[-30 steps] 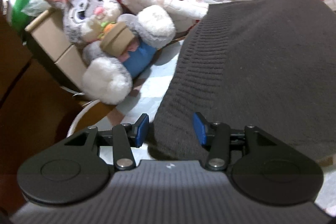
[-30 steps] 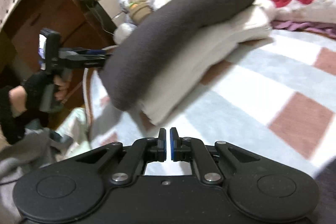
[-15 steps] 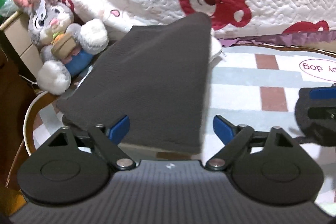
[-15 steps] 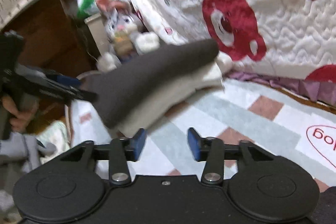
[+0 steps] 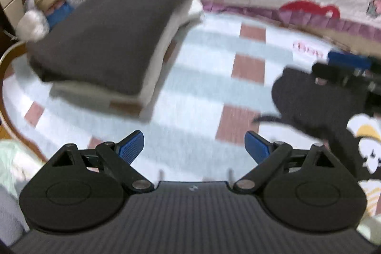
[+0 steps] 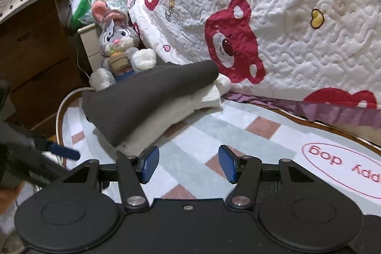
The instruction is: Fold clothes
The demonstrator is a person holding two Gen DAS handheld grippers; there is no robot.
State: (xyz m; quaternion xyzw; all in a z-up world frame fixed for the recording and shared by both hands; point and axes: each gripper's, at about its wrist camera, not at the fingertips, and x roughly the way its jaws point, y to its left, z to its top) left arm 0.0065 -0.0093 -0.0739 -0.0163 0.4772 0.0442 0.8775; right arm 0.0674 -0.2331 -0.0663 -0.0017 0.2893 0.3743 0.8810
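Right wrist view: folded dark knit atop cream garment on checked rug, both grippers spread, empty; judged soft, light, floppy, best gripped along near folded edge.

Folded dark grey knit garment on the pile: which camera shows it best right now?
The right wrist view: the folded dark grey knit garment is sharp there, lying on the folded cream garment. The left wrist view shows its broad top, but motion-blurred.

Matt dark knit garment, quilted blanket, woven rug
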